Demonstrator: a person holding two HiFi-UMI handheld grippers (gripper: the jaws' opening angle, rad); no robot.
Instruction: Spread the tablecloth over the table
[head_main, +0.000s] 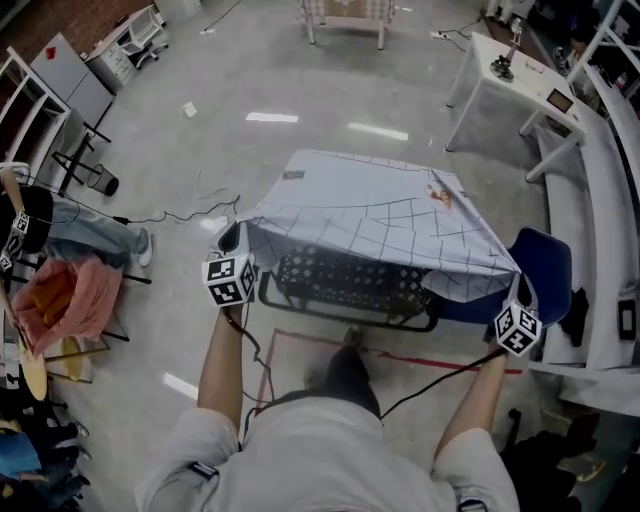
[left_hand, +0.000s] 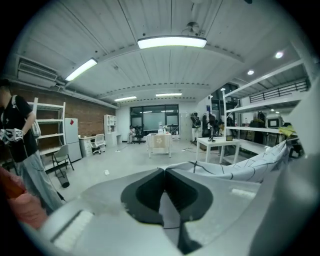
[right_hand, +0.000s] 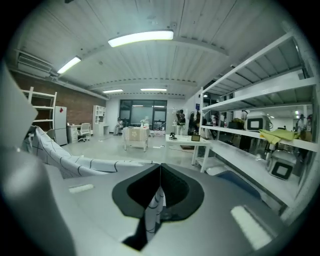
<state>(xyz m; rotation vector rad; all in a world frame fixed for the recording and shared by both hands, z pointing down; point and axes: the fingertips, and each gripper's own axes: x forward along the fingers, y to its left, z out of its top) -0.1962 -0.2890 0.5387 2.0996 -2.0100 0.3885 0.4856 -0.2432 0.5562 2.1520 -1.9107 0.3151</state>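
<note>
You have the tablecloth (head_main: 380, 215) by its two near corners. Your left tool (head_main: 233, 245) is clenched on the near left corner; in the left gripper view the dark pads meet with a fold of pale cloth pinched between them, and the rest of the cloth runs off to the right. Your right tool (head_main: 516, 295) is clenched on the near right corner; the right gripper view shows a narrow strip of lined fabric caught between its closed jaws, with the cloth stretching away to the left.

The tablecloth is pale grey-blue with thin dark grid lines and a small orange mark (head_main: 440, 195) near its far right edge. It lies spread out ahead of you, its far edge hanging down toward the floor (head_main: 300, 100). The near edge is raised between your tools and sags in the middle. Under that raised edge a black perforated frame (head_main: 345, 275) shows.

A blue chair (head_main: 545, 262) stands just beside the near right corner. A white tabletop (head_main: 520, 70) sits well apart at the far right. A red tape line (head_main: 420, 355) crosses the floor near your feet.
</note>
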